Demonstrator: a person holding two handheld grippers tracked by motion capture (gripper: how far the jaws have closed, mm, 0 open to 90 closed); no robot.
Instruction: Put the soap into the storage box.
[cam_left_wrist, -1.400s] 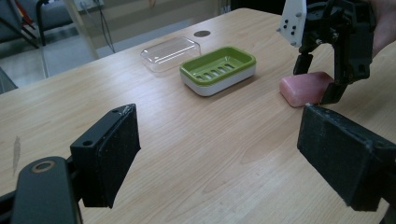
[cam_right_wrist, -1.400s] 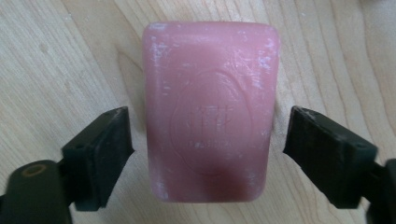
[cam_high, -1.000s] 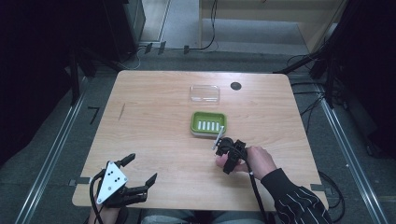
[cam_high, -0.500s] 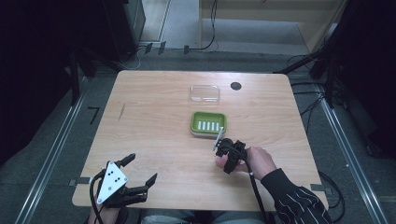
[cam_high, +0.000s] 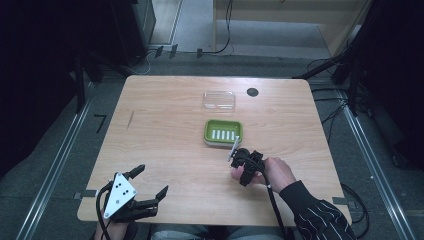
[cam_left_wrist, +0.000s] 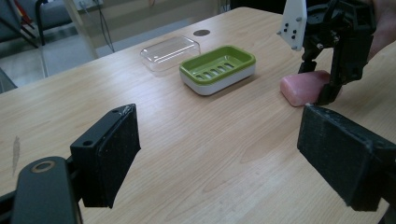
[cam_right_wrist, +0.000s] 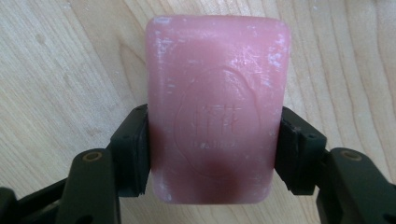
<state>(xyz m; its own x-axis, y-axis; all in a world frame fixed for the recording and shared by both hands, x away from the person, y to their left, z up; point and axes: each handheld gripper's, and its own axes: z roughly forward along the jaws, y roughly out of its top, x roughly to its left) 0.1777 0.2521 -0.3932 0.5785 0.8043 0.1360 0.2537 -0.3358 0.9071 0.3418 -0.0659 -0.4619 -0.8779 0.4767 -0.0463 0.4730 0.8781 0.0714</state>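
While the high view looks down on the wooden table (cam_high: 165, 135), the right gripper (cam_high: 239, 167) sits just on the near side of the green soap dish (cam_high: 223, 132), pointing down at the tabletop with the person's right hand (cam_high: 275, 172) behind it. A sliver of the pink soap bar (cam_high: 236, 173) peeks out beneath it. A clear lid (cam_high: 219, 99) lies beyond the dish, and a small dark disc (cam_high: 252, 92) sits to the lid's right. The left gripper (cam_high: 150, 187) rests at the table's near left edge, jaws spread wide apart with nothing between them.

From the left gripper view, its own two black pads stand far apart over bare wood, holding nothing. Farther off, the right gripper (cam_left_wrist: 322, 84) comes down onto the soap bar (cam_left_wrist: 302, 87), which lies flat on the table, to the right of the soap dish (cam_left_wrist: 218, 68) and apart from it. The clear lid (cam_left_wrist: 170, 52) sits just behind the dish.

Seen in the right gripper view, the right gripper (cam_right_wrist: 212, 154) has just been closing its jaws, and its pads now press against both long sides of the soap bar (cam_right_wrist: 215, 102). The bar, with an embossed stamp on its face, lies on the wood.
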